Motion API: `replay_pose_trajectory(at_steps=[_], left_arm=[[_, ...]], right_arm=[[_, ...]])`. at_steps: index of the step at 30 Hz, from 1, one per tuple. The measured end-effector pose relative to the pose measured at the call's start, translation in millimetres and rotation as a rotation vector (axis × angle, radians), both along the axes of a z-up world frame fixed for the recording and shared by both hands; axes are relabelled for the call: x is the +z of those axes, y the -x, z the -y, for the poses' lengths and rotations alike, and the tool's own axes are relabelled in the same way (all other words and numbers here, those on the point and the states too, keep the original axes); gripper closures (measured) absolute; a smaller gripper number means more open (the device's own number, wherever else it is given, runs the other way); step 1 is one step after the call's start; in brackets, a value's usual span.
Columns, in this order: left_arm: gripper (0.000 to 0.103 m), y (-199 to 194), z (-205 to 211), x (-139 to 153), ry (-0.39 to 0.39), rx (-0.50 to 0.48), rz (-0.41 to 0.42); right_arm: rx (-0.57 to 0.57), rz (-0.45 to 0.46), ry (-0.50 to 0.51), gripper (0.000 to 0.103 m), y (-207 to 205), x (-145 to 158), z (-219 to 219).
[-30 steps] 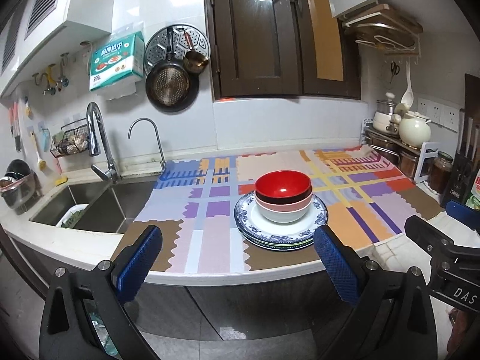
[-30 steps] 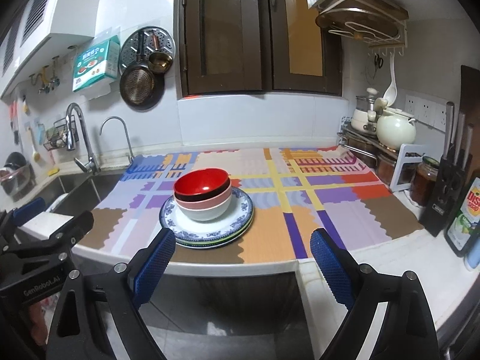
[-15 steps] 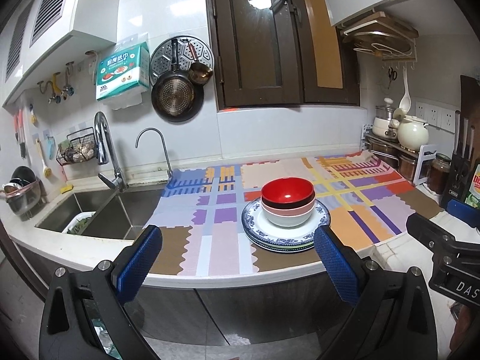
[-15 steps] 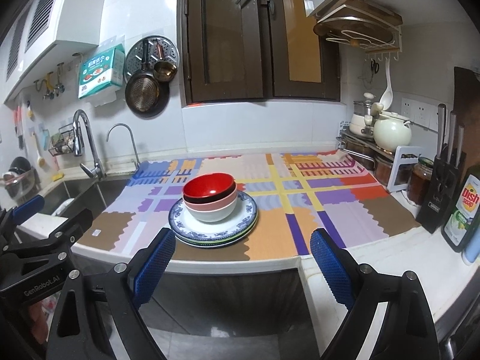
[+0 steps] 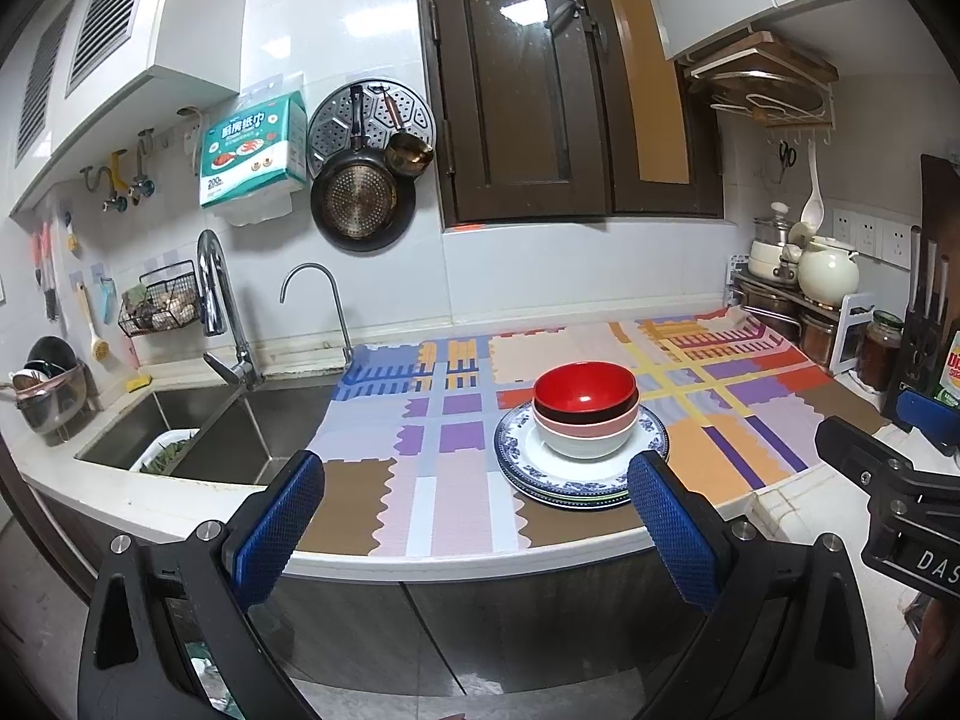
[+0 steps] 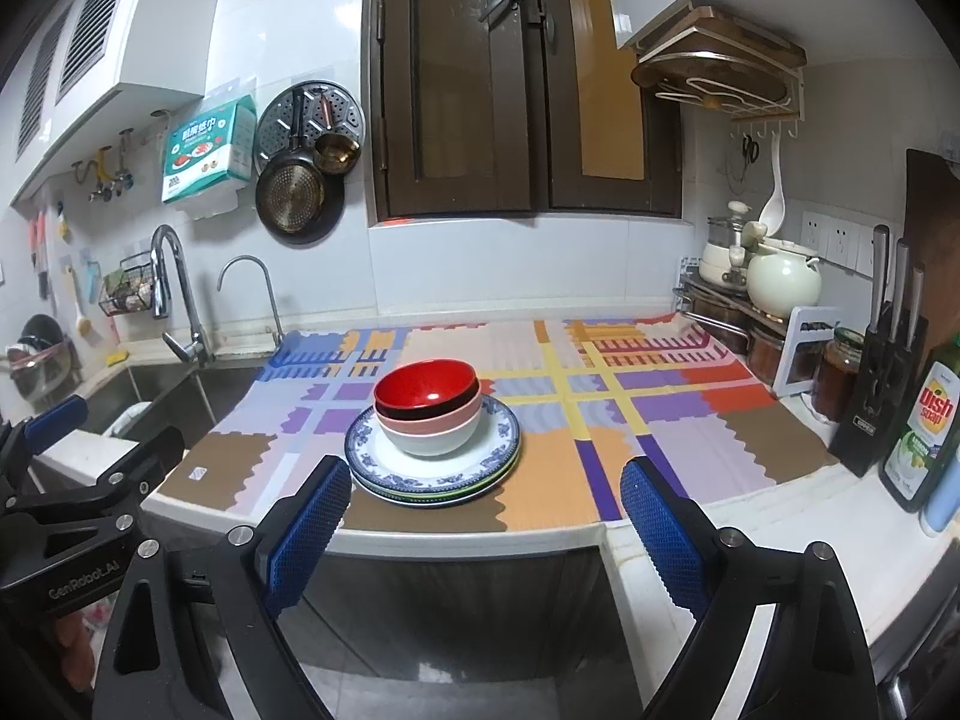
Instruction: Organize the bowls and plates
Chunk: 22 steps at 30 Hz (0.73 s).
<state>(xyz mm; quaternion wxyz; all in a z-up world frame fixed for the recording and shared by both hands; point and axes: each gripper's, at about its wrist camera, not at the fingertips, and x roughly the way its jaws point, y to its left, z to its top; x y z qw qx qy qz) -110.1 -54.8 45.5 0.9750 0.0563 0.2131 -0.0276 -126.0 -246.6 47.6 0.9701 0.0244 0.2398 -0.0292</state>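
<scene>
Because the nested bowls (image 5: 585, 414) sit loose on a stack of plates (image 5: 579, 468) near the counter's front edge, the likeliest mishap is a shove — a jaw catching the plate rim low would slide the whole pile on the patchwork mat (image 5: 600, 360), or tip the red bowl (image 6: 426, 387) out of the pink one under it. Glazed surfaces look slick, so I judge a shallow pinch on a rounded bowl wall could squirt free. The mat is thin cloth; dragged, it might wrinkle and carry the stack along.

The left gripper (image 5: 474, 522) has its blue ribbed pads spread wide and empty, with the stack at about one o'clock beyond them. The right gripper (image 6: 480, 522) is equally wide apart and empty, stack at about eleven o'clock. Neither touches anything.

The red bowl is glossy, deep and round, dark outside; below it sit a pink bowl and a white one. The top plate is white with a blue patterned rim, and a green-edged plate shows underneath. At nine o'clock lies the steel sink (image 5: 198, 432) — hard and well apart
</scene>
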Motion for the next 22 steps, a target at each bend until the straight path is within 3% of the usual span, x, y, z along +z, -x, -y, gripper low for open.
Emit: replay_pose_trajectory(at_steps=[22], left_arm=[[0.000, -5.3, -2.8, 1.0, 0.007, 0.017, 0.008]], right_arm=[[0.007, -0.005, 0.001, 0.011, -4.4, 3.0, -3.4]])
